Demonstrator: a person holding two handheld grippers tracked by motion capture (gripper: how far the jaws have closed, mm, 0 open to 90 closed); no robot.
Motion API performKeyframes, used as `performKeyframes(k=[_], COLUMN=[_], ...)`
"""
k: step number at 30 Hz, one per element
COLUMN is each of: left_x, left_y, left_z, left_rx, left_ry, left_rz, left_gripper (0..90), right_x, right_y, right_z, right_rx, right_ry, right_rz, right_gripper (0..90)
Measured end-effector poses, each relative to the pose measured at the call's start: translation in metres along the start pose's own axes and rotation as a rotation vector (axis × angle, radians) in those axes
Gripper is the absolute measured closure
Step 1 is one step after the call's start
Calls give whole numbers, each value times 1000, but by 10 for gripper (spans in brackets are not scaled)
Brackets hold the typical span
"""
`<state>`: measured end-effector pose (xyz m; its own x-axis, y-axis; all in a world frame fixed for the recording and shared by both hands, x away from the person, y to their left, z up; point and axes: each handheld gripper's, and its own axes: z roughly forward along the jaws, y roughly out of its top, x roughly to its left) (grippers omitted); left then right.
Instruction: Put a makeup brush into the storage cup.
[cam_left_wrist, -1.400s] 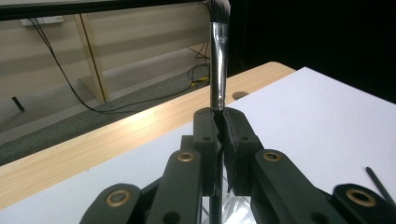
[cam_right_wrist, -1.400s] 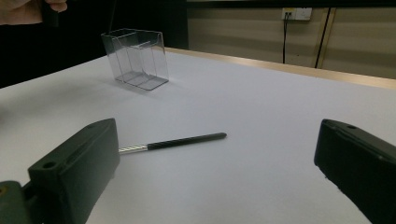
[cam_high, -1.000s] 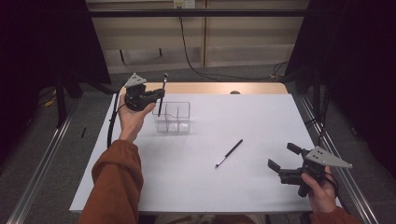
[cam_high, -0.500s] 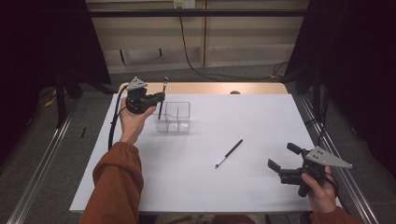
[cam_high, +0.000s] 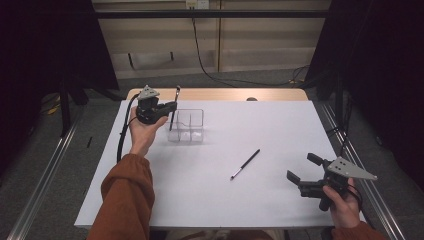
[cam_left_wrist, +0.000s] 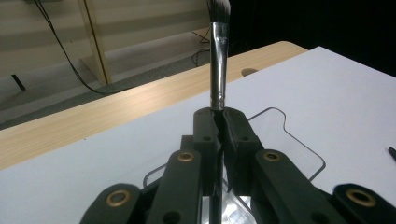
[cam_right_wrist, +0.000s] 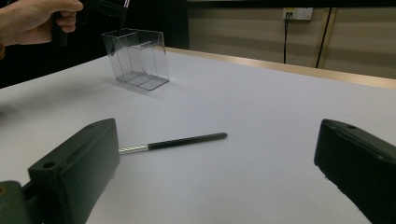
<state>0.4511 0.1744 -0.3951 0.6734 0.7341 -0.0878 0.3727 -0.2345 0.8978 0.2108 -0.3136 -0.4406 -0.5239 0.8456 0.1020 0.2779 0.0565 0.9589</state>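
My left gripper (cam_high: 171, 106) is shut on a makeup brush (cam_high: 174, 104) and holds it upright over the left end of a clear divided box (cam_high: 186, 126). The brush's lower end reaches down into the box. In the left gripper view the jaws pinch the brush handle (cam_left_wrist: 217, 60) just below its metal ferrule, bristles up, with the box (cam_left_wrist: 306, 149) beneath. A second brush (cam_high: 246, 163) lies flat on the white table. My right gripper (cam_high: 302, 166) stands open near the table's front right; the lying brush (cam_right_wrist: 184, 141) is ahead of its jaws, apart from them.
The white tabletop (cam_high: 260, 125) has a wooden strip (cam_high: 225, 94) along its far edge. A cable (cam_high: 121, 135) trails from the left gripper. In the right gripper view the box (cam_right_wrist: 140, 58) stands far left under the person's hand (cam_right_wrist: 37, 18).
The left gripper has sunk slightly, bringing the brush a little lower into the box. The right gripper and the lying brush have not moved.
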Motion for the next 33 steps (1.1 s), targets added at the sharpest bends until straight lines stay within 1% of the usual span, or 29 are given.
performKeyframes(k=[4, 6, 8, 12, 17, 20, 23, 25, 27, 28, 29, 30, 31, 33], left_x=[0, -1, -2, 1, 1, 2, 2, 2, 2, 2, 3, 3, 3, 3], left_y=[0, 1, 2, 0, -1, -2, -2, -2, -2, -2, -1, -2, -2, -2], left_z=[0, -1, -1, -1, 0, 0, 0, -1, -1, -1, -2, -2, -3, -4], left_rx=[-1, -3, -2, 2, 2, 7, 9, 4, 3, 5, 9, -1, 0, -9], left_ry=[-2, -1, -2, -1, -4, -17, -20, -12, -18, -12, -7, -10, -5, -1], left_rz=[-5, 8, 7, -16, -21, -25, -22, -28, -30, -29, -27, -33, -31, -23], left_gripper=[846, 846, 846, 844, 839, 834, 824, 769, 769, 759, 737, 705, 677, 650], right_x=[0, 0, 0, 0, 0, 0, 0, 0, 0, 0, 0, 0, 0, 0], right_y=[0, 0, 0, 0, 0, 0, 0, 0, 0, 0, 0, 0, 0, 0], right_z=[0, 0, 0, 0, 0, 0, 0, 0, 0, 0, 0, 0, 0, 0], right_rx=[0, 0, 2, 2, 1, 1, 0, 0, 0, 0, 0, 0, 0, -1], right_ry=[0, 0, 0, 2, 1, 1, 0, 1, 1, 1, 2, 2, 0, 1], right_rz=[0, 3, 4, 0, 3, 2, 2, 1, -1, -1, 0, 0, -1, 1], right_gripper=[0, 0, 0, 0, 0, 0, 0, 0, 0, 0, 0, 0, 0, 0])
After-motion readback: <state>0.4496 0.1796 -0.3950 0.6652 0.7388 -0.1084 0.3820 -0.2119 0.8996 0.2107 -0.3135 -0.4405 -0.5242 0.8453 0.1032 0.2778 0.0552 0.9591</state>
